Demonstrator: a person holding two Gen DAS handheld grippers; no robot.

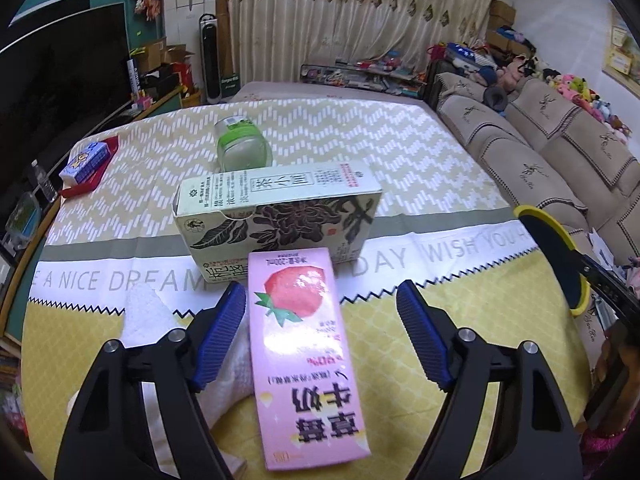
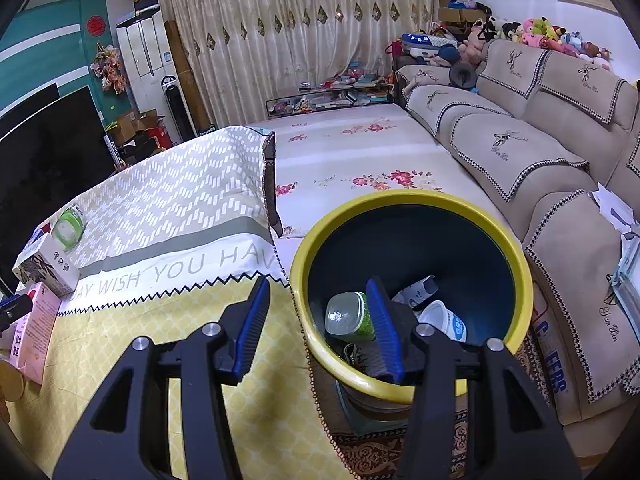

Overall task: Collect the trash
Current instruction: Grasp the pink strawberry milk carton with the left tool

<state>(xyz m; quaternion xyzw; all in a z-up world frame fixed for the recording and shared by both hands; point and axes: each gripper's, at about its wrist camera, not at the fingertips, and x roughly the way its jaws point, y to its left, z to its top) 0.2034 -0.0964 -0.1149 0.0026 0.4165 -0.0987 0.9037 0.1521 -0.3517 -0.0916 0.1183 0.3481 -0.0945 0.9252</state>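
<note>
A pink strawberry milk carton point(image 1: 306, 352) lies flat on the table between the fingers of my open left gripper point(image 1: 320, 300), not gripped; it also shows in the right wrist view point(image 2: 34, 320). White crumpled tissue point(image 1: 152, 316) lies under the left finger. Behind stand a pale tea box point(image 1: 276, 216) and a green-labelled plastic bottle point(image 1: 240, 146). My right gripper point(image 2: 320, 316) is open and empty, over the table edge and the rim of the yellow-rimmed trash bin point(image 2: 400, 200). The bin holds a bottle point(image 2: 346, 314), a white cup point(image 2: 442, 320) and paper.
A blue box on a red tray point(image 1: 86, 162) sits at the table's far left. A beige sofa point(image 2: 540, 152) runs along the right. A floral mat point(image 2: 352, 148) covers the floor beyond the bin. The bin's edge shows in the left wrist view point(image 1: 560, 256).
</note>
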